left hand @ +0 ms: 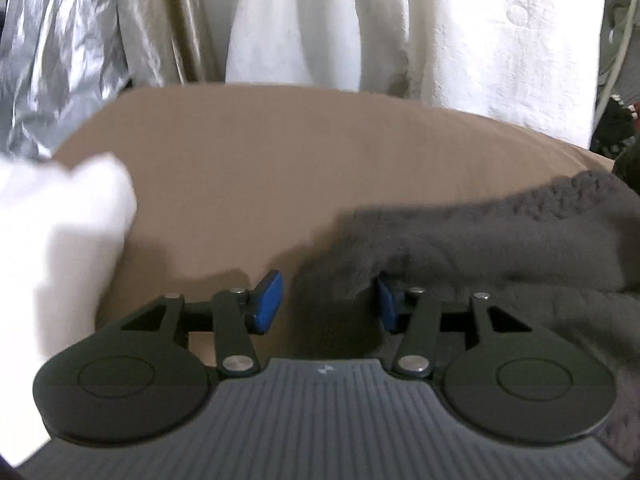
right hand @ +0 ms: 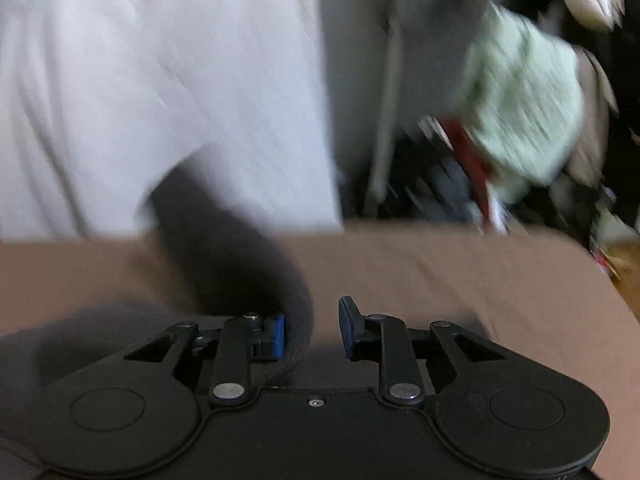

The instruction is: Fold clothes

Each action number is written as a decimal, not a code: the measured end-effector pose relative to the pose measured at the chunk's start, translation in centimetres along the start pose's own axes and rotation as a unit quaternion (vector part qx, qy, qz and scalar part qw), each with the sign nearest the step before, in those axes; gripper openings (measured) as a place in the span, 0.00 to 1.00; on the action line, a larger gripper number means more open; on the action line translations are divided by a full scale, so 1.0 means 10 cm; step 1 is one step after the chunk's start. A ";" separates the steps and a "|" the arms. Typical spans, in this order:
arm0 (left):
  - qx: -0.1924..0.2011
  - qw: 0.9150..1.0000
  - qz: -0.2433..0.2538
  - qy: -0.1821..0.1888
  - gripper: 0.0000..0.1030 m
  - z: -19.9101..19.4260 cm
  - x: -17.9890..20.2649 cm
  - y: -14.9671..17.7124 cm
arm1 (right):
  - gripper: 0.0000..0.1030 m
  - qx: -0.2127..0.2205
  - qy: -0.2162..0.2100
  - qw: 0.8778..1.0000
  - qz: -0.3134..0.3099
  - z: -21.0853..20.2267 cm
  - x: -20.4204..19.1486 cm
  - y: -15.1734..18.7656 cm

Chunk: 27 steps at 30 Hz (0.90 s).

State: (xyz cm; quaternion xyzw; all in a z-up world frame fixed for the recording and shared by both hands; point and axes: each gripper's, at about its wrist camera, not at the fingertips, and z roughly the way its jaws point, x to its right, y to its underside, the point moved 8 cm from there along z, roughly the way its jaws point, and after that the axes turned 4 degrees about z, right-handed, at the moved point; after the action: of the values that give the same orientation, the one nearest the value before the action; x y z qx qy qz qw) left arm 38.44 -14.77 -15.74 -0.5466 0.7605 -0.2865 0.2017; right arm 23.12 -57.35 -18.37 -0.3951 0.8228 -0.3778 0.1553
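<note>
Two claws hovered over a brown-covered surface, and neither clasped anything. The left claw stood released, its blue pads apart; a fuzzy corner of the dark grey sweater drooped into the gap and lay against the right-hand pad, but the pads did not press on it. The sweater itself spread from there across the right side of the brown cover, its knitted hem curving toward the far edge. A white cloth sat blurred at the left. Behind hung pale garments and a crinkled silver sheet.

In the right wrist view, heavily smeared, the right claw was likewise released. A dark grey sleeve ran down beside its left pad, touching it, with the other pad clear. A white shirt hung beyond, and a pale green cloth lay among clutter at the right.
</note>
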 end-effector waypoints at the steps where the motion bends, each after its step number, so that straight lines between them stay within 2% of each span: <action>1: 0.001 1.000 -0.009 0.010 0.58 -0.07 -0.03 0.11 | 0.39 -0.012 0.013 1.000 -0.009 0.06 0.05 0.10; 2: 0.002 1.000 -0.023 0.021 0.61 -0.17 -0.08 0.22 | 0.41 -0.019 0.023 0.999 -0.015 0.06 0.12 0.19; 4: -0.003 0.996 -0.069 0.053 0.66 -0.33 -0.19 0.49 | 0.52 -0.026 0.033 0.999 -0.020 0.01 0.24 0.31; 6: -0.014 0.985 -0.135 0.104 0.67 -0.51 -0.23 0.82 | 0.54 -0.017 0.023 0.999 -0.015 -0.06 0.34 0.36; 8: -0.025 0.969 -0.186 0.162 0.67 -0.63 -0.26 1.09 | 0.54 -0.013 0.006 1.000 -0.011 -0.21 0.38 0.42; 10: -0.022 0.955 -0.222 0.194 0.69 -0.74 -0.24 1.37 | 0.54 -0.015 -0.037 0.999 -0.004 -0.40 0.30 0.51; 13: -0.036 0.954 -0.214 0.206 0.69 -0.71 -0.13 1.59 | 0.54 -0.021 -0.121 0.992 -0.024 -0.81 0.06 0.73; 15: -0.042 0.952 -0.211 0.216 0.69 -0.72 -0.03 1.62 | 0.54 -0.032 -0.196 0.979 -0.040 -1.11 -0.15 0.91; 17: -0.038 0.948 -0.211 0.236 0.71 -0.76 0.07 1.61 | 0.55 -0.045 -0.271 0.960 -0.058 -1.37 -0.35 1.06; 19: -0.039 0.936 -0.213 0.278 0.81 -0.78 0.19 1.61 | 0.56 -0.065 -0.341 0.935 -0.071 -1.64 -0.57 1.25; 21: -0.040 0.921 -0.220 0.319 0.80 -0.74 0.30 1.64 | 0.56 -0.086 -0.396 0.910 -0.087 -1.87 -0.78 1.42; 22: -0.037 0.916 -0.221 0.332 0.63 -0.67 0.35 1.67 | 0.59 -0.094 -0.414 0.899 -0.103 -1.99 -0.88 1.50; 23: -0.041 0.919 -0.216 0.326 0.42 -0.56 0.35 1.67 | 0.60 -0.101 -0.426 0.889 -0.135 -2.09 -1.01 1.59; 24: -0.054 0.929 -0.206 0.304 0.17 -0.49 0.35 1.71 | 0.61 -0.102 -0.429 0.882 -0.167 -2.18 -1.12 1.66; 25: -0.051 0.933 -0.201 0.293 0.16 -0.50 0.34 1.70 | 0.61 -0.095 -0.423 0.876 -0.209 -2.26 -1.23 1.72; 27: -0.012 0.939 -0.201 0.280 0.14 -0.66 0.27 1.55 | 0.61 -0.073 -0.413 0.870 -0.261 -2.43 -1.38 1.77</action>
State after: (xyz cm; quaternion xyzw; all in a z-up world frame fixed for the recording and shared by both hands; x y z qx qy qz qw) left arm 22.37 -12.19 -20.91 -0.5881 0.6642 -0.4531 -0.0878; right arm 9.03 -27.50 -16.00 -0.7256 0.5758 -0.1464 0.3472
